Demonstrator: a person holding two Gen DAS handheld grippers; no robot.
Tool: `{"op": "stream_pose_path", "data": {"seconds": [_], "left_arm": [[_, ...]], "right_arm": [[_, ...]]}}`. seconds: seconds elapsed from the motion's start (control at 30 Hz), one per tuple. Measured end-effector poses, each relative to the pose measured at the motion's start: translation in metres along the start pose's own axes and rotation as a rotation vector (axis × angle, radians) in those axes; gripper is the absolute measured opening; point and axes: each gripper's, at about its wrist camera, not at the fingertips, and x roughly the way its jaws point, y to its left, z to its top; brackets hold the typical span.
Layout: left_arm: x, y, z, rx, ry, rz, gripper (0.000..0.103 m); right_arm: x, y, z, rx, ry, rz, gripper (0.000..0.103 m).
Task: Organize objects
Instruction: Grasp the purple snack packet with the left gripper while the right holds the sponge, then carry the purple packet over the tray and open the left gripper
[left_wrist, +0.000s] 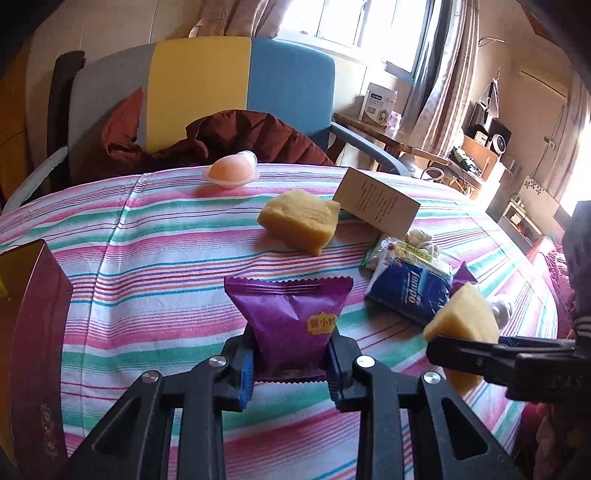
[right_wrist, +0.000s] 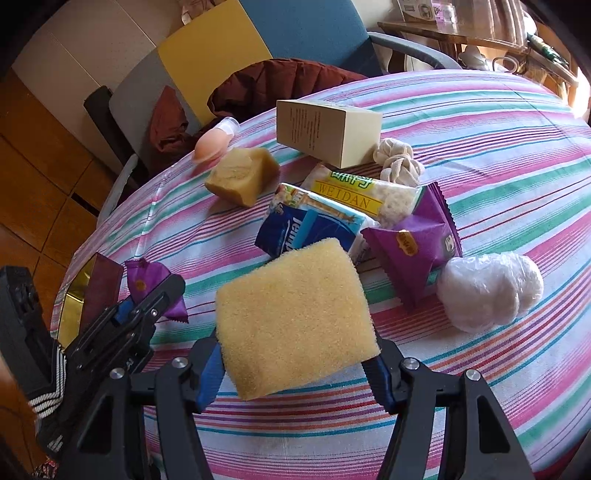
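The blue tissue pack (left_wrist: 408, 295) says "Tempo" in white, and at its 1 o'clock in the right wrist view a yellow snack wrapper (right_wrist: 351, 194) reads "WEIDAN". The purple snack packet (left_wrist: 291, 317) has a little gold badge with Chinese characters; the cream box (right_wrist: 325, 131) has print too tiny to read.

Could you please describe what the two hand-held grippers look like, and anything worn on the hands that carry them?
Both are black plastic. The left hand-held gripper has skeletal linkage arms with triangular cut-outs, silver round pivot bolts and blue ribbed pads. The right hand-held gripper is built the same way. In the right wrist view, a black cuff with white zigzag stripes shows behind the left one.
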Motion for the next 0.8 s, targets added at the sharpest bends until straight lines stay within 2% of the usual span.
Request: {"op": "stream_pose_path", "data": {"seconds": [0.23, 0.43, 0.63, 0.8], "left_arm": [[-0.039, -0.006, -0.024, 0.021, -0.008, -0.074, 0.030], [-0.075, -0.006, -0.031, 0.044, -0.031, -0.121, 0.030], [-0.111, 0.009, -0.036, 0.039, -0.065, -0.112, 0.030], [-0.135, 0.034, -0.039, 0.000, -0.095, -0.060, 0.030]], "right_arm": [[0.002, 0.004, -0.001, -0.017, 0.004, 0.014, 0.066], [0.004, 0.007, -0.003, -0.030, 0.014, 0.024, 0.066], [0.001, 0.014, -0.004, -0.055, 0.004, 0.053, 0.065], [0.000, 0.018, -0.005, -0.076, -0.004, 0.055, 0.065]]}}
